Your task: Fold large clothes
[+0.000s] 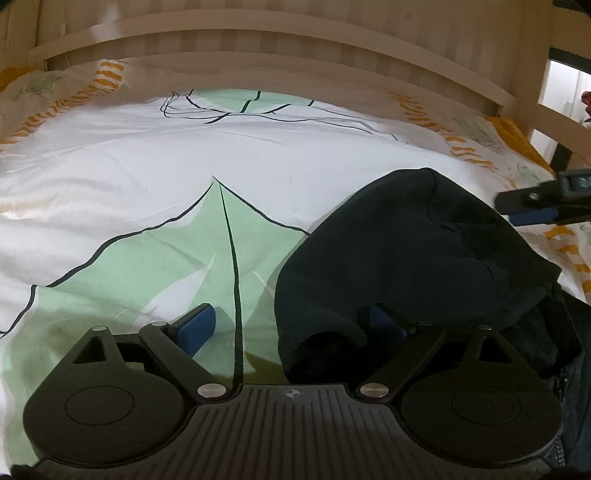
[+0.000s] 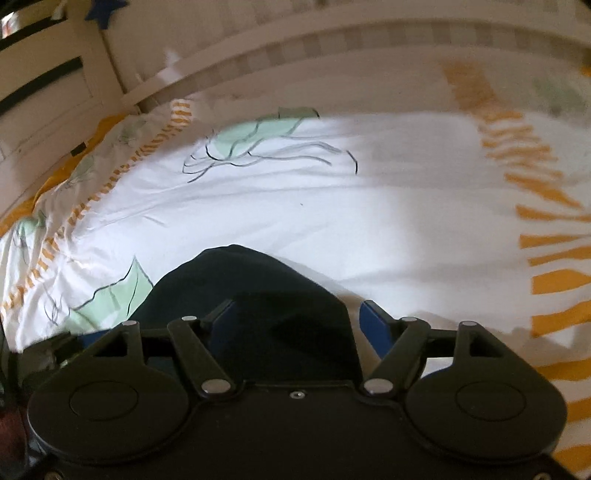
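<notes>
A dark fleece garment [image 1: 413,251] lies bunched on the bed, to the right in the left wrist view. My left gripper [image 1: 291,325] stands open at its near left edge. Its left pad [image 1: 195,326] rests over bare duvet, and its right pad [image 1: 384,319] is half hidden under a fold of the cloth. In the right wrist view the garment [image 2: 251,288] fills the gap of my right gripper [image 2: 299,321], which is open. The right pad [image 2: 376,326] stands clear of the cloth, while the left pad [image 2: 221,317] is beside it. The right gripper [image 1: 535,206] also shows at the right edge of the left wrist view.
A white duvet [image 1: 184,155] with green leaf prints and orange striped borders covers the bed. A pale wooden bed rail [image 1: 258,33] runs along the far side, with a post [image 1: 532,92] at the right. Bare duvet stretches left of and beyond the garment.
</notes>
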Demonstrator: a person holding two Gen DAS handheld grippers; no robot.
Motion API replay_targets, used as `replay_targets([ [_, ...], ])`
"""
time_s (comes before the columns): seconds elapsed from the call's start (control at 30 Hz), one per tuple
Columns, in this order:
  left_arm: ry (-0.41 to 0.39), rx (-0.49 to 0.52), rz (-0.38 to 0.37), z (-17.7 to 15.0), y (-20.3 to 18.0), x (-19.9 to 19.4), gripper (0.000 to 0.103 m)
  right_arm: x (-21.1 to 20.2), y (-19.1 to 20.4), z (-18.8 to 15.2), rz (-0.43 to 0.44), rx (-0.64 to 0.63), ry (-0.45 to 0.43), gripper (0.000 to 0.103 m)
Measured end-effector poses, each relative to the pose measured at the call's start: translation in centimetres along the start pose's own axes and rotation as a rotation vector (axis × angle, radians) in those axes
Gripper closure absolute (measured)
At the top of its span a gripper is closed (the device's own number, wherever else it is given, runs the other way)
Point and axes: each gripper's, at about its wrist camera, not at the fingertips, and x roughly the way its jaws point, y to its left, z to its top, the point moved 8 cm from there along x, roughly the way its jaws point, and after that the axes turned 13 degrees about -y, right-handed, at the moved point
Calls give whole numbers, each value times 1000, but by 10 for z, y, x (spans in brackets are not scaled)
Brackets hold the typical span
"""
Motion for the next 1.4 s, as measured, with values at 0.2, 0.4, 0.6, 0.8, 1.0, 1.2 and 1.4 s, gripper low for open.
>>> replay_targets([
  [0.2,-3,-2,-1,0,0,0,10,30,-7,-6,19,16,90,18],
  [0.4,1,10,6,0,-1,0,10,43,10,-13,68,-20,107,43],
  [0.6,60,-60,-19,18,4,-16,13,23,39,-6,91,-140,37,81],
  [0.8,67,-224,-193,24,-6,-64,12,-34,66,6,149,-273,-129,83],
  [1.0,136,-299,-315,-1,-26,-101,12,-109,103,-13,233,-462,-236,83],
  [1.2,139,-448,-384,-17,-23,-142,8,-174,133,-64,295,-687,-251,84],
  [1.4,164,-524,-385,-42,-9,-176,0,-214,145,-138,335,-861,-172,84],
])
